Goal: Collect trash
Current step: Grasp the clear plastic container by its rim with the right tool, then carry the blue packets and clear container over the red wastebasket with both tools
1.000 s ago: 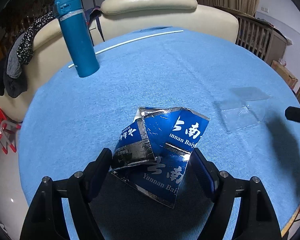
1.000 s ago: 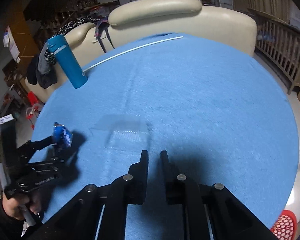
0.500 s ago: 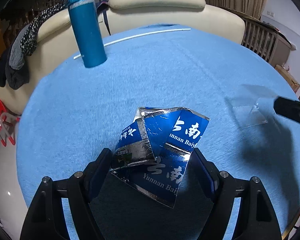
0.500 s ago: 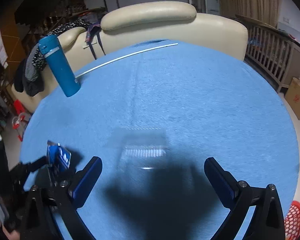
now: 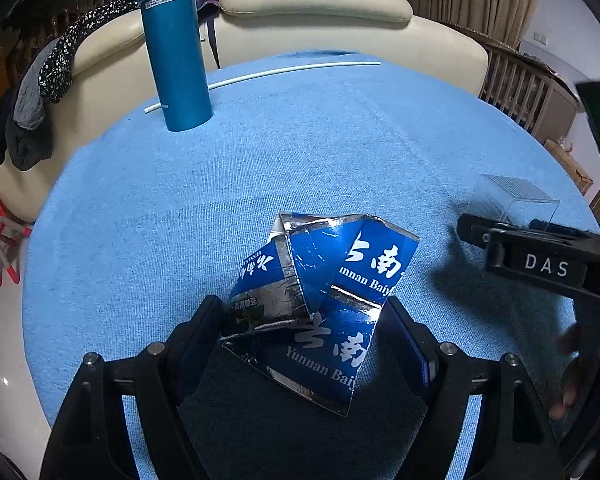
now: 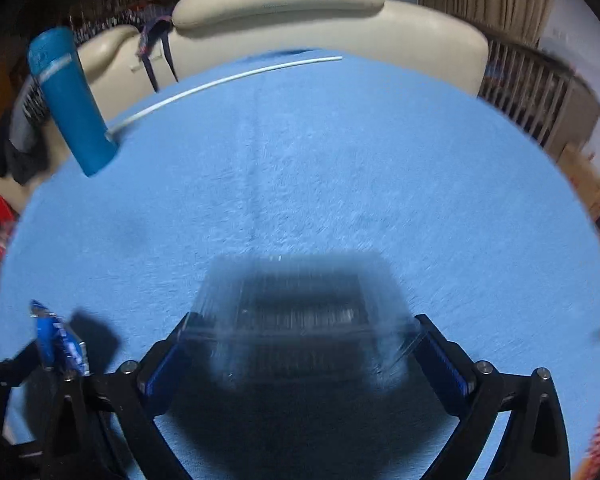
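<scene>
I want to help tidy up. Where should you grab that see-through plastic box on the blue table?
Take the clear plastic box by its two opposite side walls, coming down from above and the near side. Its walls are flat and roughly upright, and the right tool already straddles it, jaws closing. Judging by looks, thin plastic may buckle, so squeeze gently.

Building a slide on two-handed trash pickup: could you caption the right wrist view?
Right hand-held gripper closing around a clear plastic box on the blue tablecloth.
</scene>
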